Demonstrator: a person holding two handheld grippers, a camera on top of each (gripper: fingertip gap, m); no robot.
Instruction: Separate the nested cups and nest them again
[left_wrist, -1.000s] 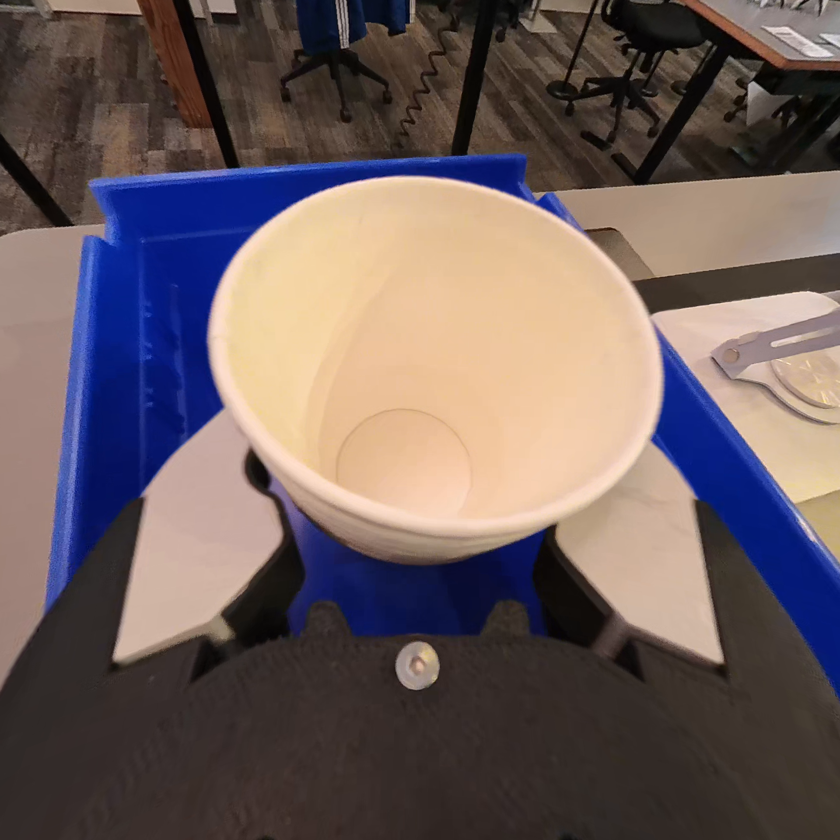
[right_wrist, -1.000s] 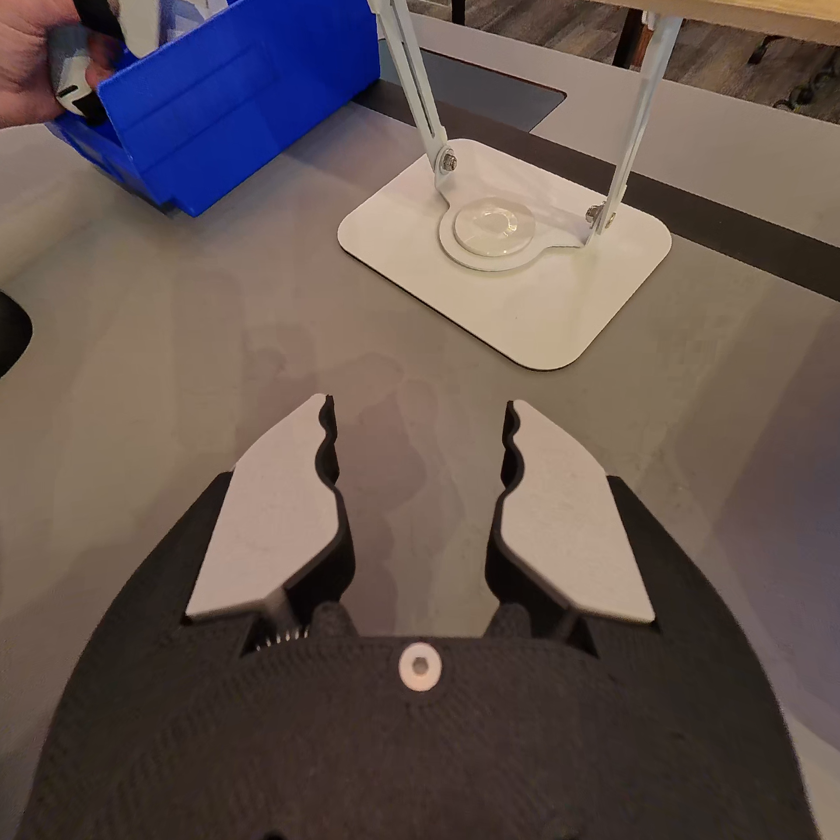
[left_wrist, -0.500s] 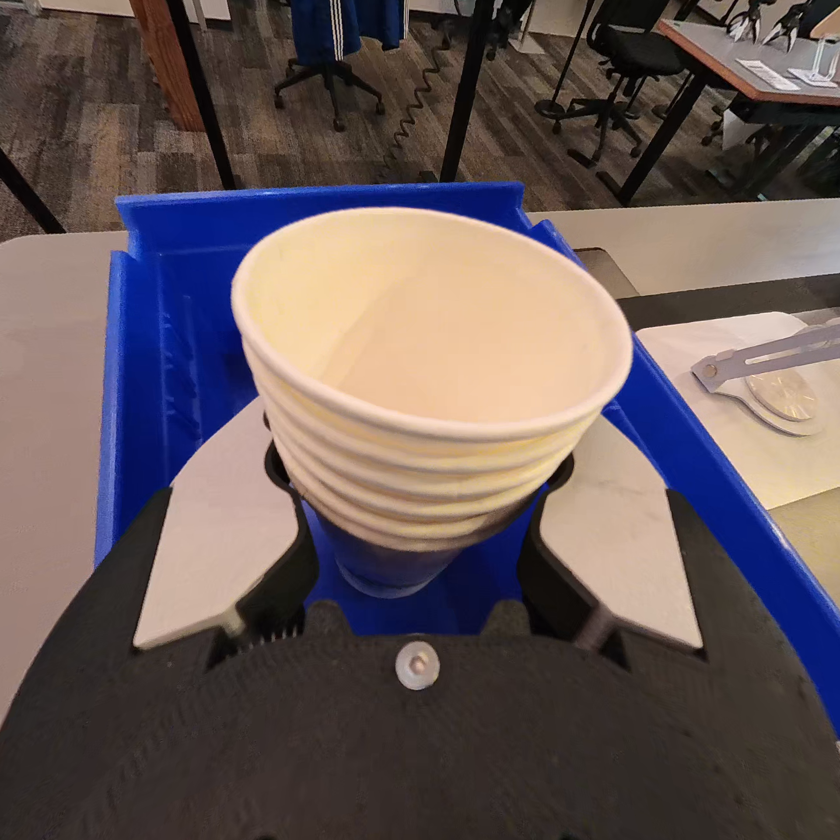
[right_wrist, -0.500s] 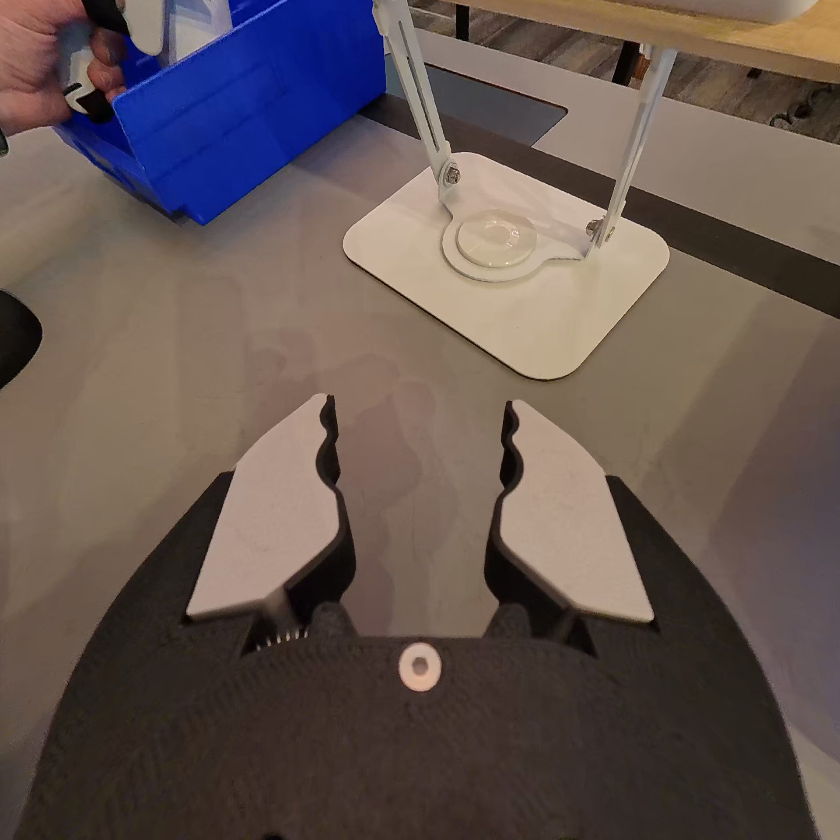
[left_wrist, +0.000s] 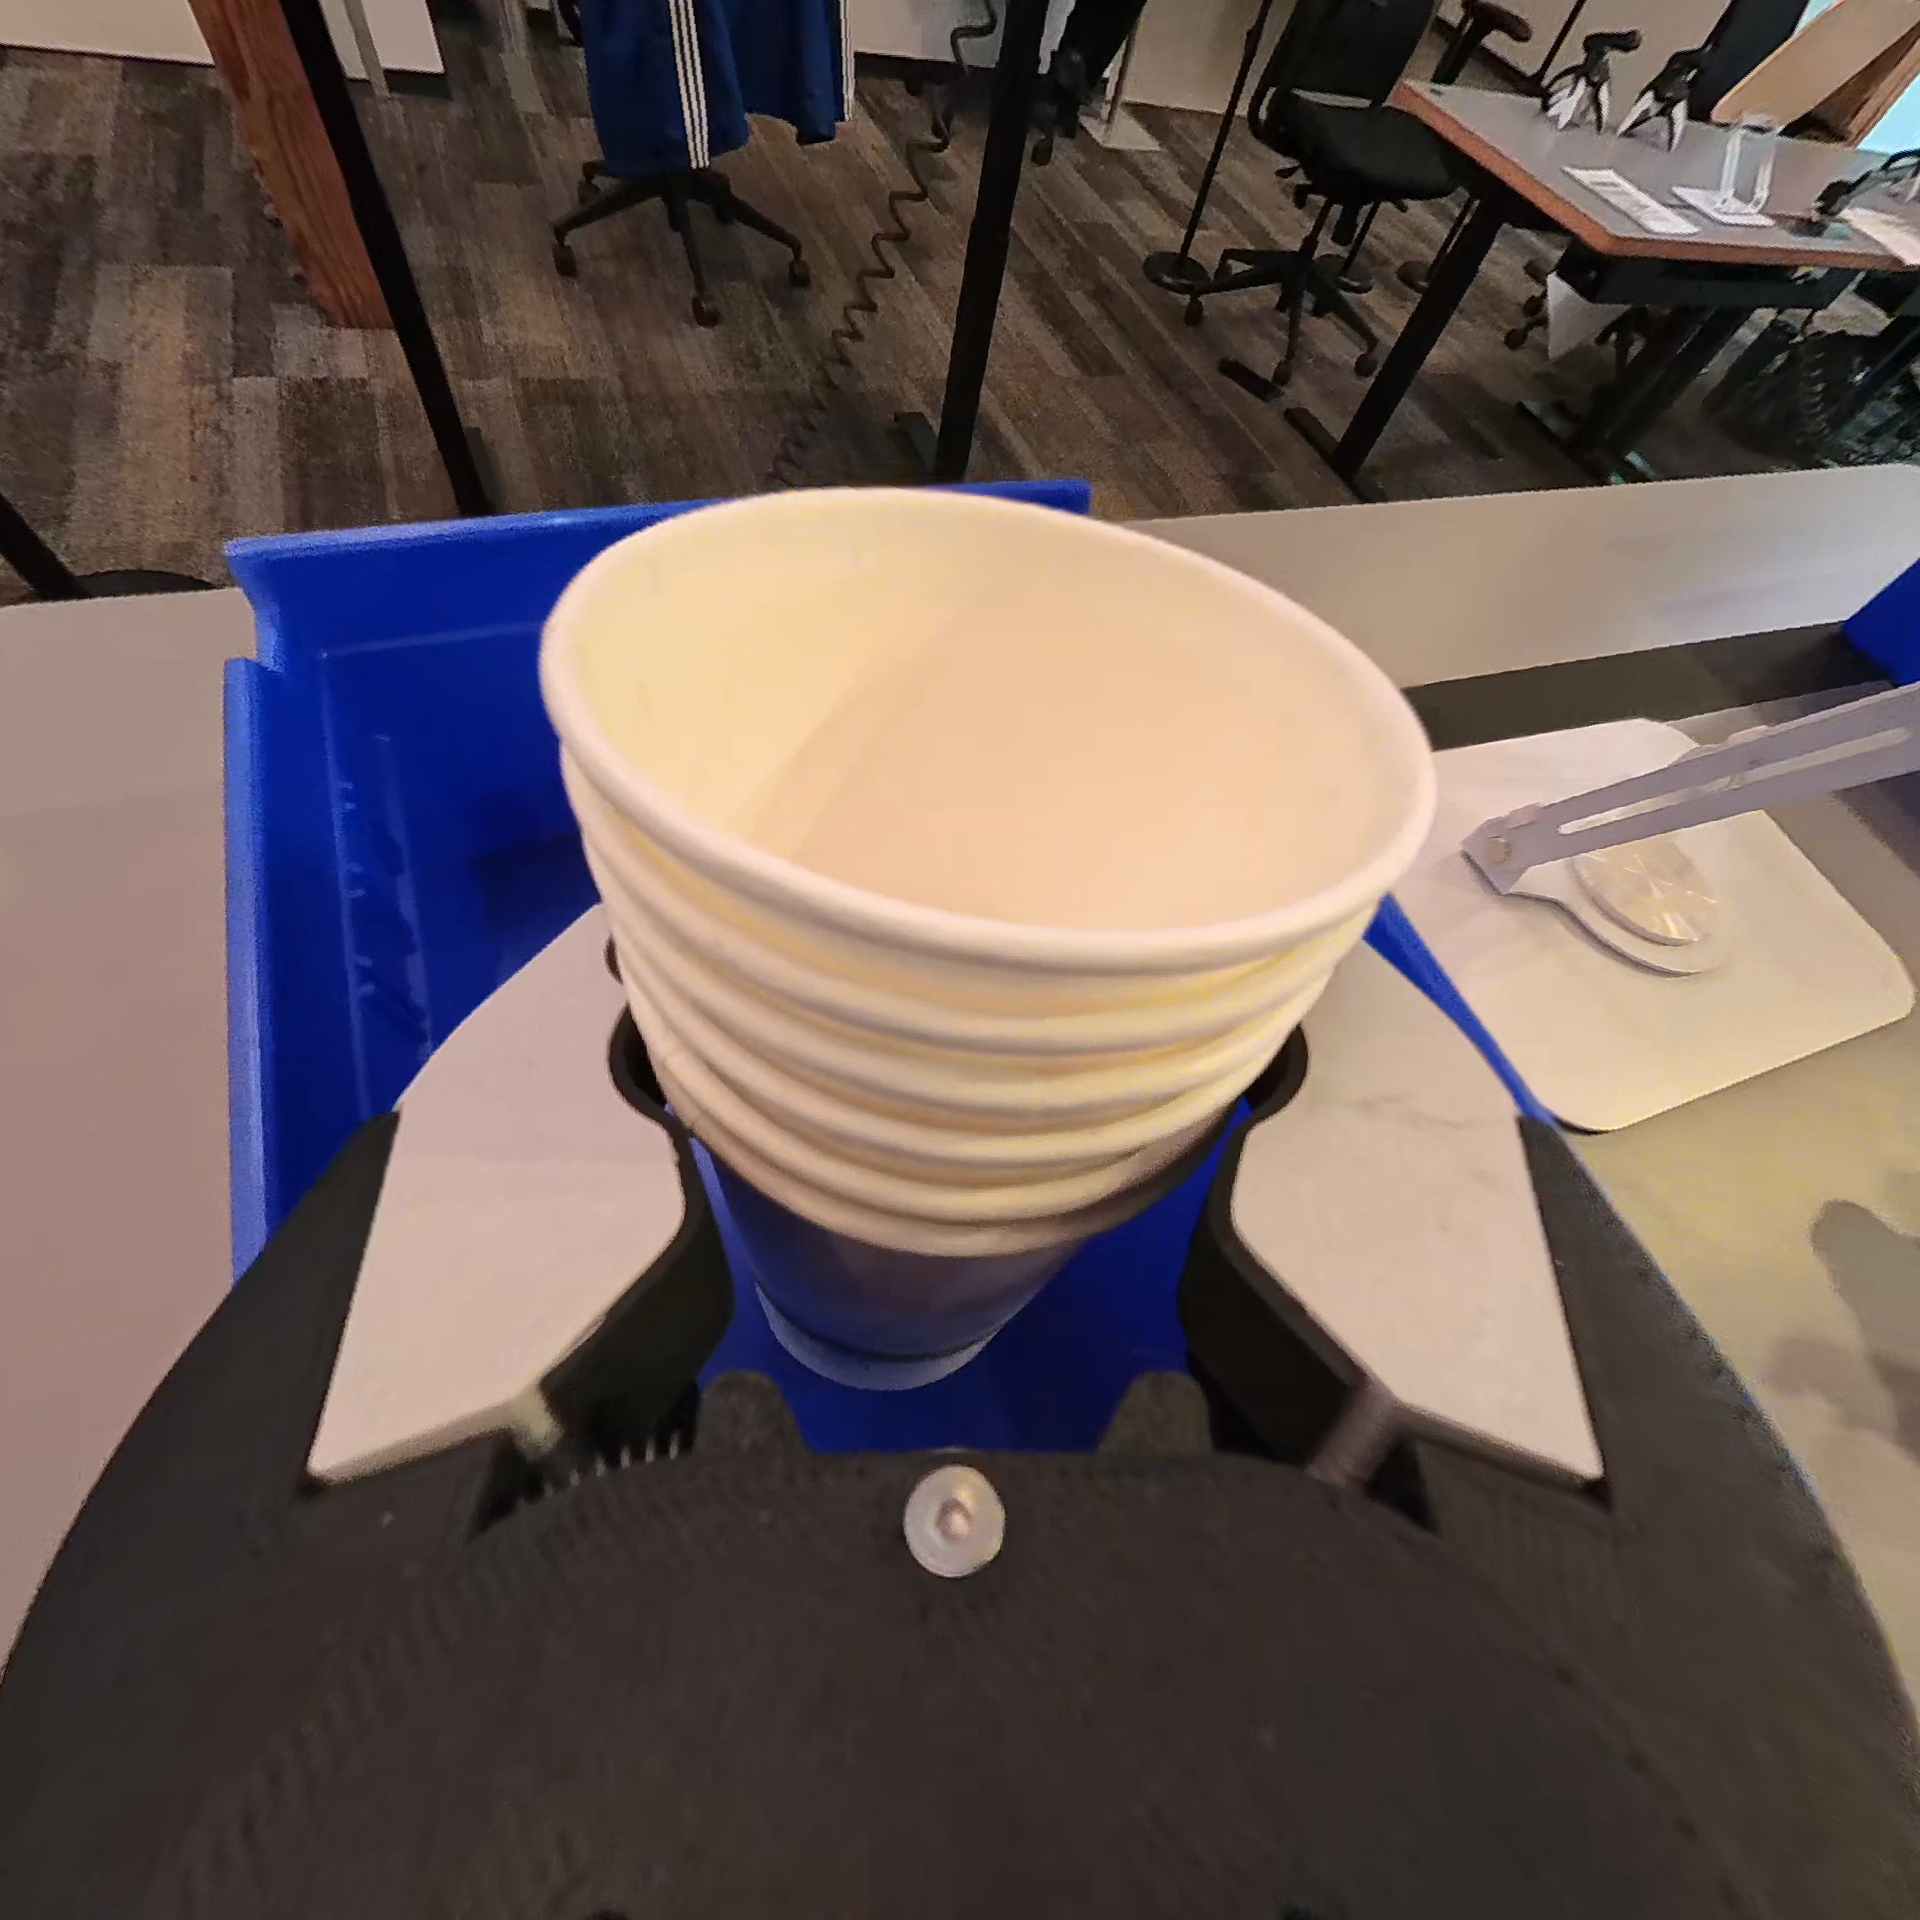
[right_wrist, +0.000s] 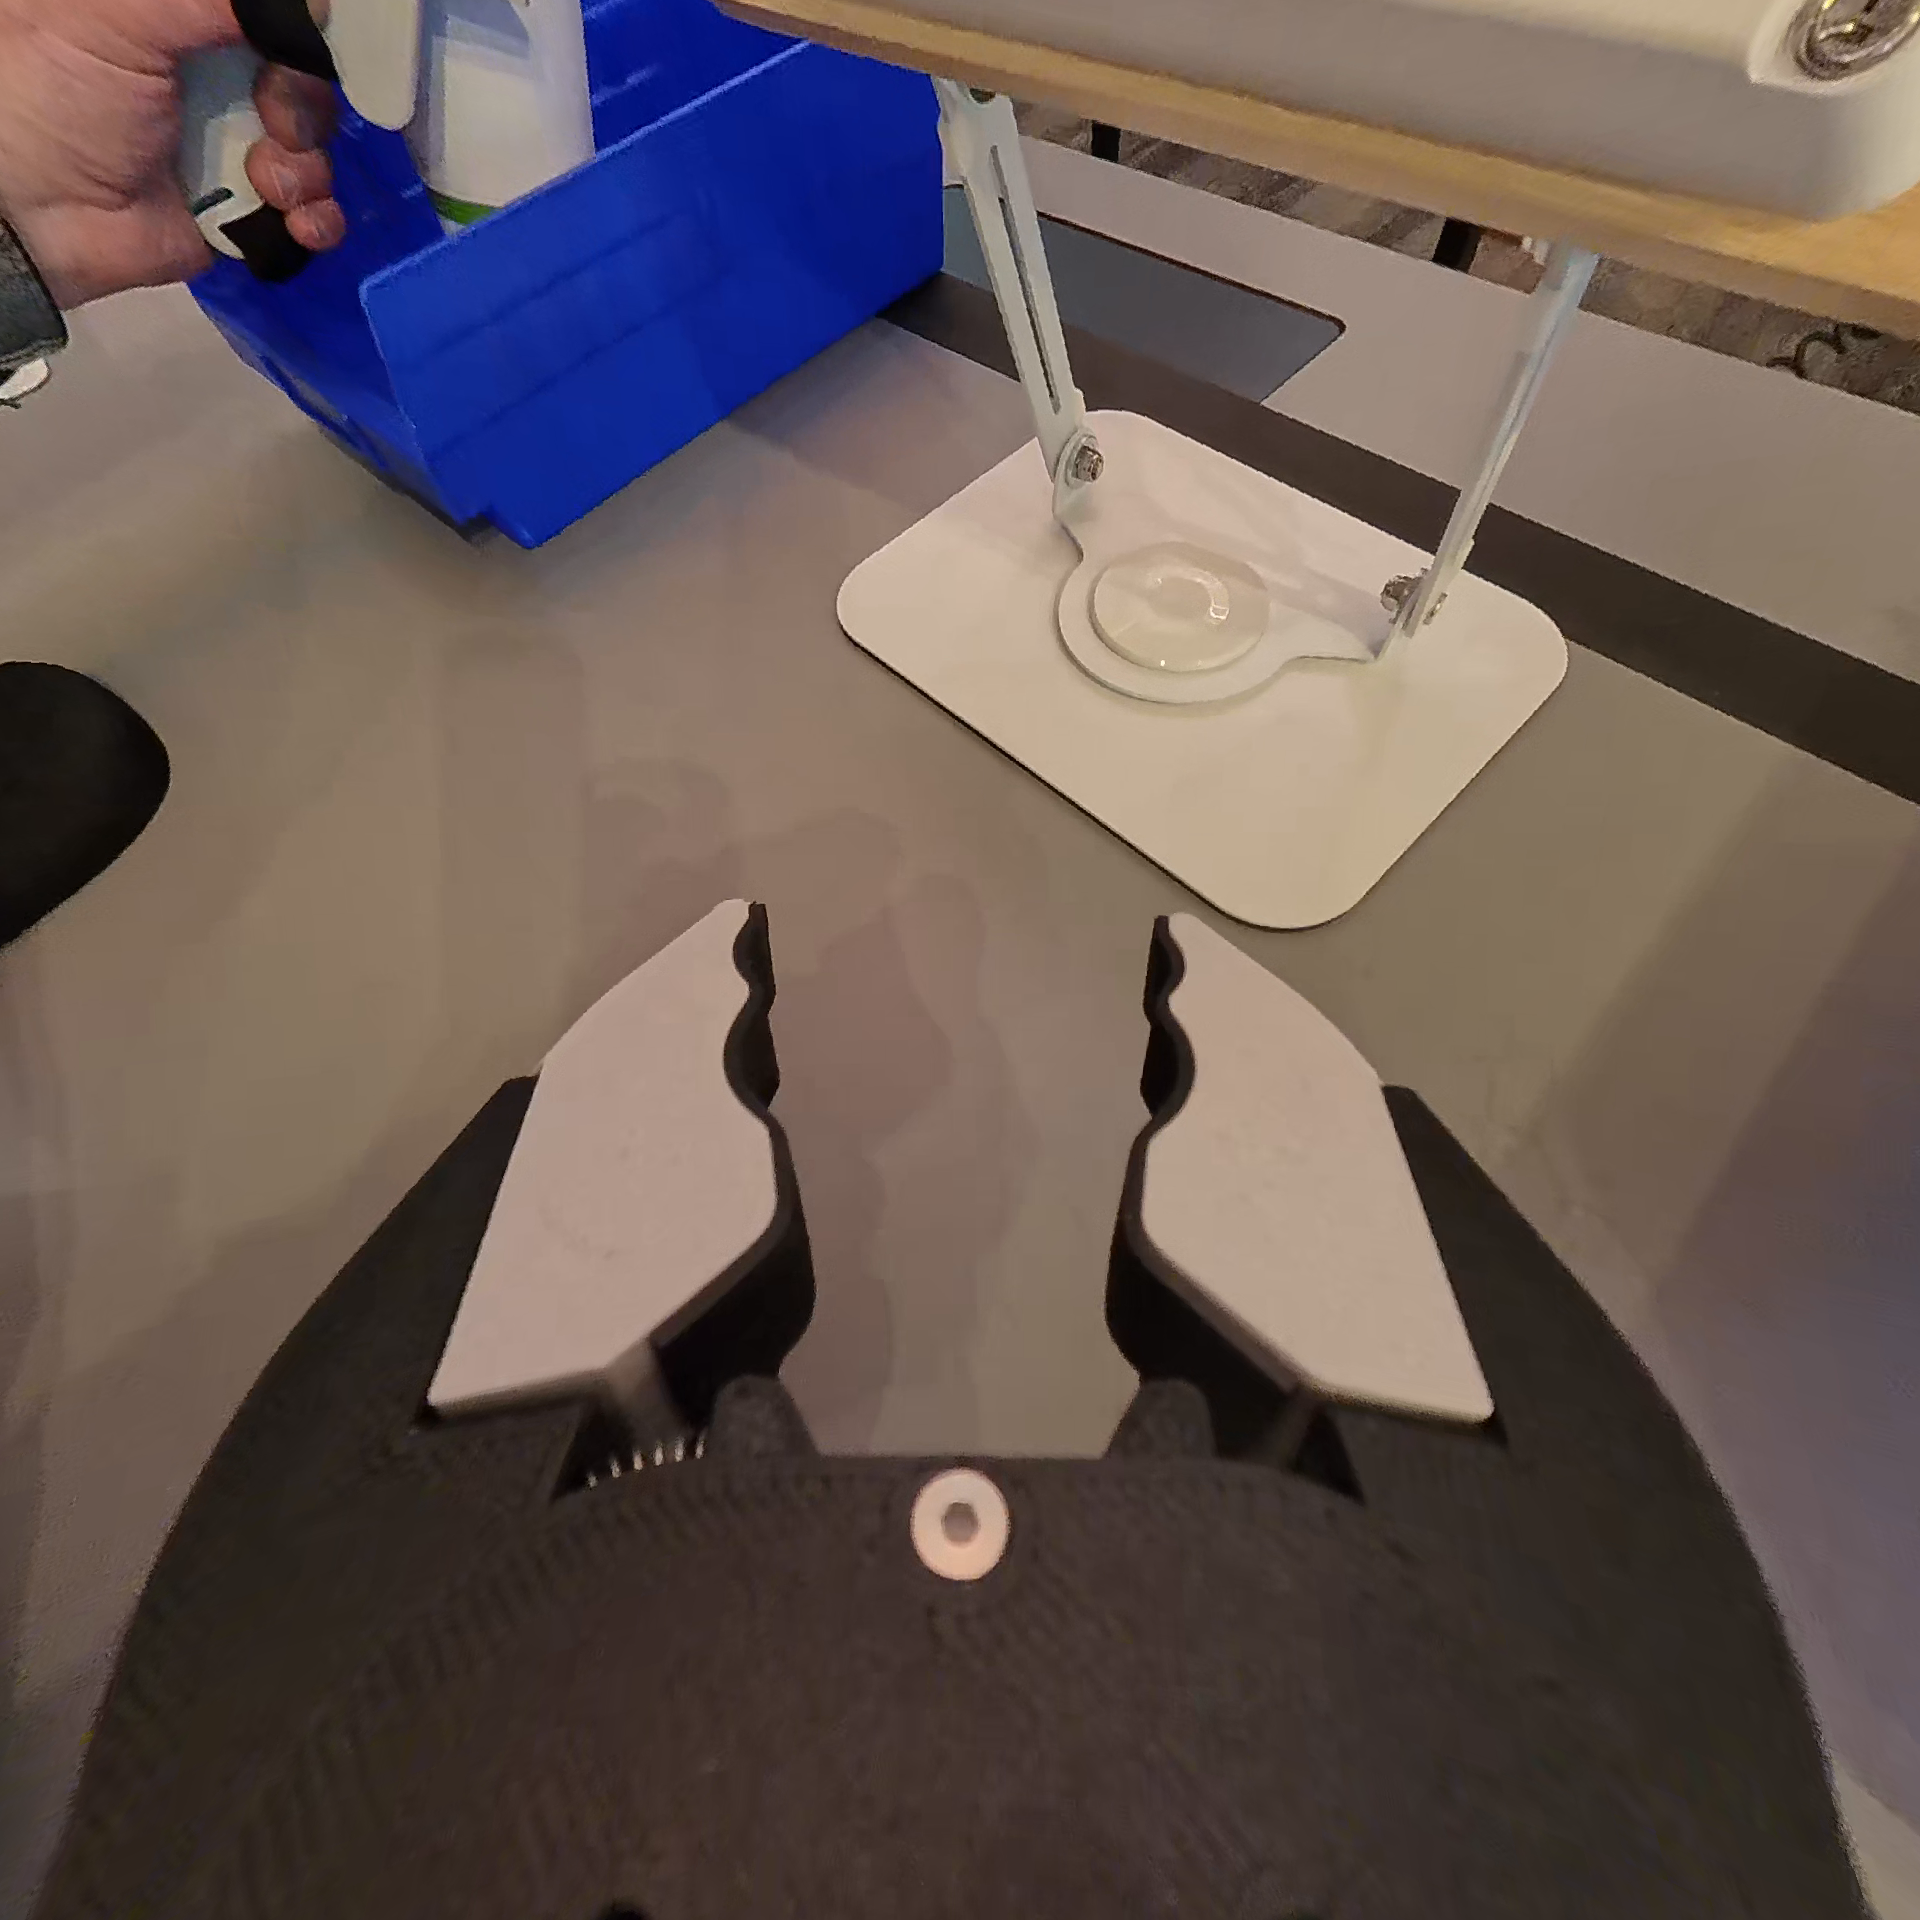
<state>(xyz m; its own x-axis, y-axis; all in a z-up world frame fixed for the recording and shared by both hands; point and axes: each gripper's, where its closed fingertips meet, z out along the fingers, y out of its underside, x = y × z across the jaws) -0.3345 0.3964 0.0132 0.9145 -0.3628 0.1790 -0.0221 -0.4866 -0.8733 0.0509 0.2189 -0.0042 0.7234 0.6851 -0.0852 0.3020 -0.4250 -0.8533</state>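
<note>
Above the blue bin, cup stack now higher in left gripper

The grey table carries everything here. In the right wrist view, a blue bin sits directly on it at about eleven o'clock, its near corner pointing toward the camera. At about one o'clock lies the white base plate of a stand, flat on the tabletop, with a clear round disc at its middle and two white struts rising from it. A dark strip runs across the table behind the plate. In the left wrist view the same bin rests at twelve o'clock, the plate at three o'clock just beside it.
</note>
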